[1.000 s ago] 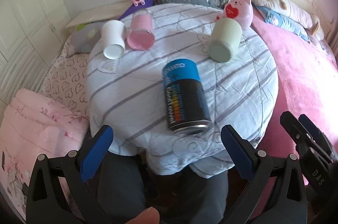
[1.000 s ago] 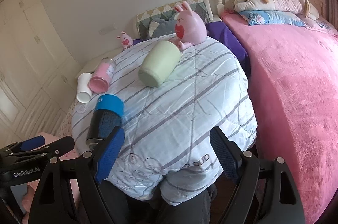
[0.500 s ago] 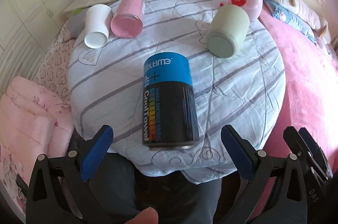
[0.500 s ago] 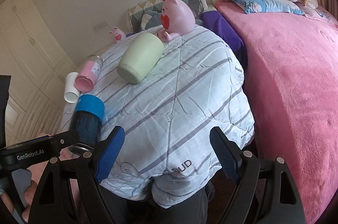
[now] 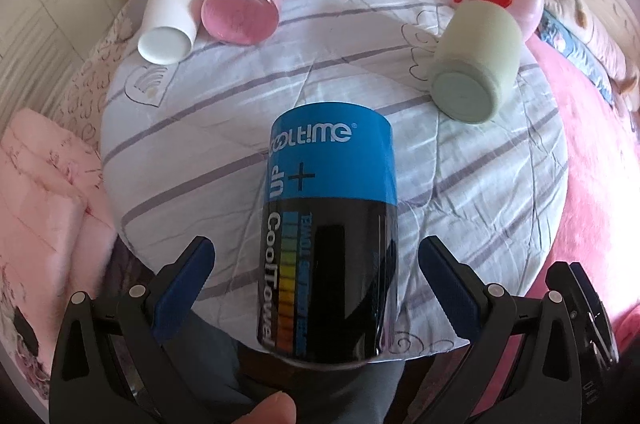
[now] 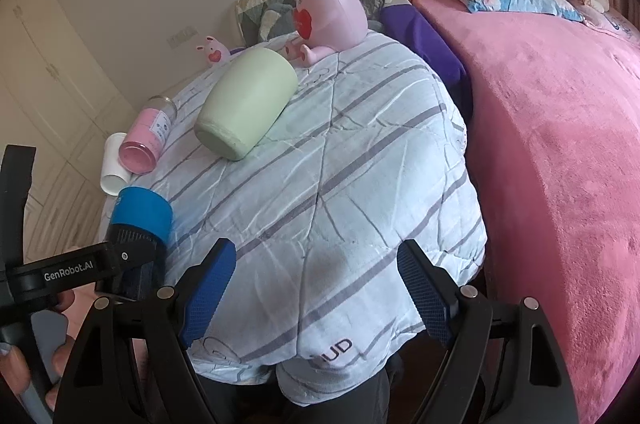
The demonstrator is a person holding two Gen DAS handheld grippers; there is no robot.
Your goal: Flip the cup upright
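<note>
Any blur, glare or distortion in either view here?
Left wrist: strong fisheye bending, can sharp with a glossy sheen, pink bedding at the left edge smeared. Right wrist: same curvature, quilt evenly lit, hand in the lower-left corner blurred.

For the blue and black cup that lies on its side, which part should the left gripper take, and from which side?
Grip the black body of the blue and black cup across its width, approaching from its near end. It lies lengthwise between the open left gripper fingers, so its round sides already face the pads.

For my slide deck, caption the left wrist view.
Open left tool straddles a blue-and-black cup lying on its side on the striped quilt.
</note>
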